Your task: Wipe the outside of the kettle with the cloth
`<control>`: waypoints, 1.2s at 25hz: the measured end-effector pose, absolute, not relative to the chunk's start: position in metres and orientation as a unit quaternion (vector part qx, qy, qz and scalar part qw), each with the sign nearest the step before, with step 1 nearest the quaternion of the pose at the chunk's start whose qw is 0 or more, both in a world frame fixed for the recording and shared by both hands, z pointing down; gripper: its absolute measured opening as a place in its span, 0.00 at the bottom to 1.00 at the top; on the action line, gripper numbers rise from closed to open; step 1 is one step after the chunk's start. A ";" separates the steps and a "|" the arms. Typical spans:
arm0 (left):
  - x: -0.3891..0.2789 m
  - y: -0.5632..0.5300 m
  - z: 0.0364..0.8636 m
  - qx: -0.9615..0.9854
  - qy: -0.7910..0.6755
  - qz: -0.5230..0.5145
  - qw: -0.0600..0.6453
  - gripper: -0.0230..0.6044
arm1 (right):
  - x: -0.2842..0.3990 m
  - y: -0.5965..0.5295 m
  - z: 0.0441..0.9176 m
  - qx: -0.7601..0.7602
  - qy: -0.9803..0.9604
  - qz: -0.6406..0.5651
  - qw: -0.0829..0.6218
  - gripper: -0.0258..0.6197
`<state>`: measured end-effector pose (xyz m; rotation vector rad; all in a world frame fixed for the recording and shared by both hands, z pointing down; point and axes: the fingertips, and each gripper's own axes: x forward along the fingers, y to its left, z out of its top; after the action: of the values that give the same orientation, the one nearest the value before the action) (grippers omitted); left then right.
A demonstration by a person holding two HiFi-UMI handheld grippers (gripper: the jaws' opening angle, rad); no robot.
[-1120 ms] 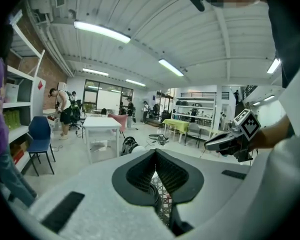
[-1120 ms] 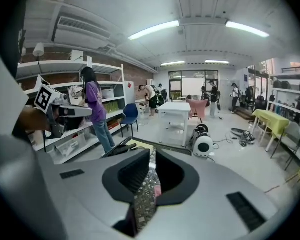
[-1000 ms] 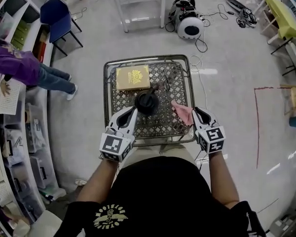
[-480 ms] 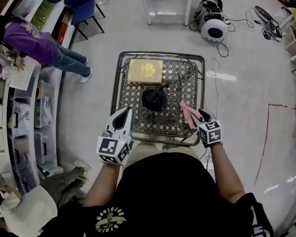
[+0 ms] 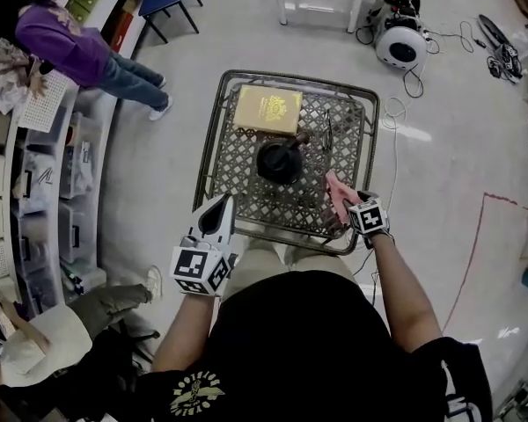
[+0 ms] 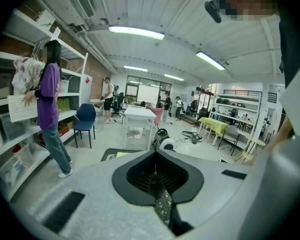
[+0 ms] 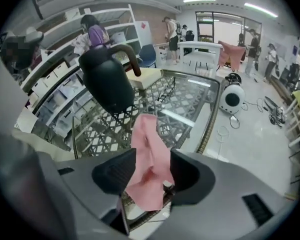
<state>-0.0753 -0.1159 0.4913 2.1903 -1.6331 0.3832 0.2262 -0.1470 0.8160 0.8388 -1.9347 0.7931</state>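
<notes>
Kettle [image 5: 280, 161] stands upright near the middle of the counter [image 5: 213, 139], black, its handle arching toward the far right.

At the left, our left gripper [image 5: 222, 204] hangs over the counter's near-left corner. Its fingers are together with nothing in them, and it is well apart from the kettle. A box [image 5: 267, 110] lies just behind the kettle. Further right, the cloth [image 5: 334, 192] lies on the near-right part of the counter, close to the rim. Our right gripper [image 7: 151, 158] is over it: its fingers have just been opening and now stand wide apart, with the pink cloth loose between them and not pinched.

We judge that no wiping is under way and the cloth needs a firm grip first. We should close on a thick fold so that a broad pad faces outward. The left fingers should steady the handle before we rub the kettle's wall.

At the near left, a person [image 5: 44, 359] bends close to our elbow, so we keep that arm tucked in. The box crowds the kettle's far side. The cloth could slide off the near rim. Right of the counter, the floor [image 5: 440, 174] is open.
</notes>
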 end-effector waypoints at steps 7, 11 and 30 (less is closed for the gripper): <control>-0.097 -0.100 0.490 0.765 -0.600 0.146 0.184 0.05 | 0.233 -0.134 0.854 0.308 -0.755 0.257 0.518 0.11; -0.106 -0.099 0.488 0.763 -0.603 0.145 0.180 0.05 | 0.232 -0.142 0.843 0.322 -0.767 0.234 0.503 0.09; -0.135 -0.154 0.471 0.833 -0.518 0.121 0.155 0.05 | 0.161 -0.119 0.750 0.373 -0.805 0.256 0.384 0.08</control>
<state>-0.1354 -0.1539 0.4705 2.3851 -1.4832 0.3470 0.1605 -0.1192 0.7496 0.9515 -2.0513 0.6528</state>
